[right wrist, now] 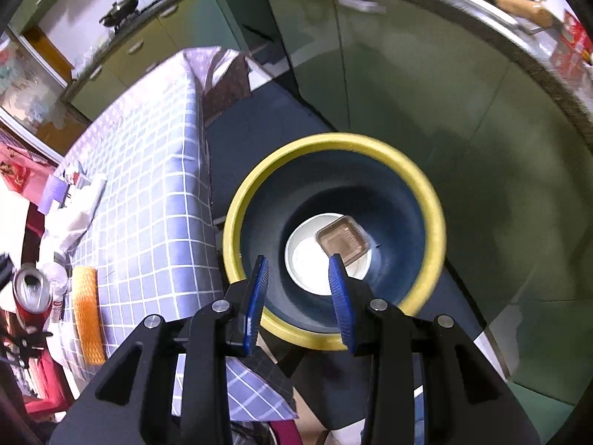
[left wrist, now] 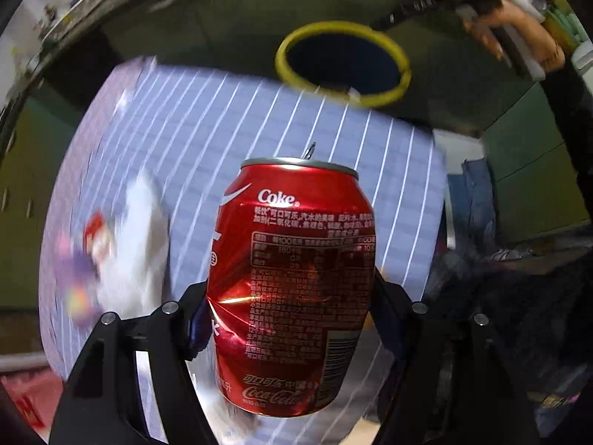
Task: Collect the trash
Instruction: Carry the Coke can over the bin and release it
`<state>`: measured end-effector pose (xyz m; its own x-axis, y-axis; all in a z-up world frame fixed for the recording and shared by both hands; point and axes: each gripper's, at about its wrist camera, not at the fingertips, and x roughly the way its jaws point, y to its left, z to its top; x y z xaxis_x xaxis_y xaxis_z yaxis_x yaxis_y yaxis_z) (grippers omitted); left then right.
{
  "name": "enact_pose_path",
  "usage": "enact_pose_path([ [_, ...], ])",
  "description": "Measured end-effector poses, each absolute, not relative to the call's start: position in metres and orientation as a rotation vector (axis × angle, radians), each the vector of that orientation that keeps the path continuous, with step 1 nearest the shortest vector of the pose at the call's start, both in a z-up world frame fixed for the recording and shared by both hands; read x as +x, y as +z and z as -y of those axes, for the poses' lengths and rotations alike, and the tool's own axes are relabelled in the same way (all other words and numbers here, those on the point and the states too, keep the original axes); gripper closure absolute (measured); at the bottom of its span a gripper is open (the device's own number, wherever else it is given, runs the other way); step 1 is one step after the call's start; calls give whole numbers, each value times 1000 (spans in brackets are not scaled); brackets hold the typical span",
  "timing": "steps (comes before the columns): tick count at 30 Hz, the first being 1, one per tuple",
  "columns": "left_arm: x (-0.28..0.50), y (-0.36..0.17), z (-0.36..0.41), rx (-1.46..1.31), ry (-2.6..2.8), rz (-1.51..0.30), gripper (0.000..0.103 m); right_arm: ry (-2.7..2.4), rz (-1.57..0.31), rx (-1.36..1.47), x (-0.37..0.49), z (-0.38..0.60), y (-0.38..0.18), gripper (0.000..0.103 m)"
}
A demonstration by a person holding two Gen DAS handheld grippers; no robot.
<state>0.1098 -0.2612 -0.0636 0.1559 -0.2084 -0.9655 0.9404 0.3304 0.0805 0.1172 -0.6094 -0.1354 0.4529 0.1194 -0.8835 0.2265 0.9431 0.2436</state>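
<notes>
The left gripper [left wrist: 291, 307] has its jaws clamped around the lower body of a dented red aluminium cola can [left wrist: 292, 285], upright, long axis vertical, above the checked tablecloth [left wrist: 229, 126]. Likely empty: light, slick, crushable, best held mid-body. The right gripper [right wrist: 299, 298] hangs part-open, empty, over the yellow-rimmed blue bin [right wrist: 333, 141].

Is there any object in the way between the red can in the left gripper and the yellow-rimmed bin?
Nothing visible blocks it. The Coke can is held in the left gripper above the checked tablecloth, and the bin mouth beyond the table edge is open. The right gripper hangs above that bin, open.
</notes>
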Motion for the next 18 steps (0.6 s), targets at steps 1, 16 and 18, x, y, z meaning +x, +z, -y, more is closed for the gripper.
enact_pose_path([
  [1, 110, -62, 282, 873, -1003, -1071, 36, -73, -1094, 352, 112, 613, -132, 68],
  [16, 142, -141, 545, 916, -1099, -1092, 35, -150, -1027, 446, 37, 689, -130, 68],
  [18, 148, -153, 555, 920, -1068, -1106, 35, -156, -1025, 451, 33, 693, -130, 68],
])
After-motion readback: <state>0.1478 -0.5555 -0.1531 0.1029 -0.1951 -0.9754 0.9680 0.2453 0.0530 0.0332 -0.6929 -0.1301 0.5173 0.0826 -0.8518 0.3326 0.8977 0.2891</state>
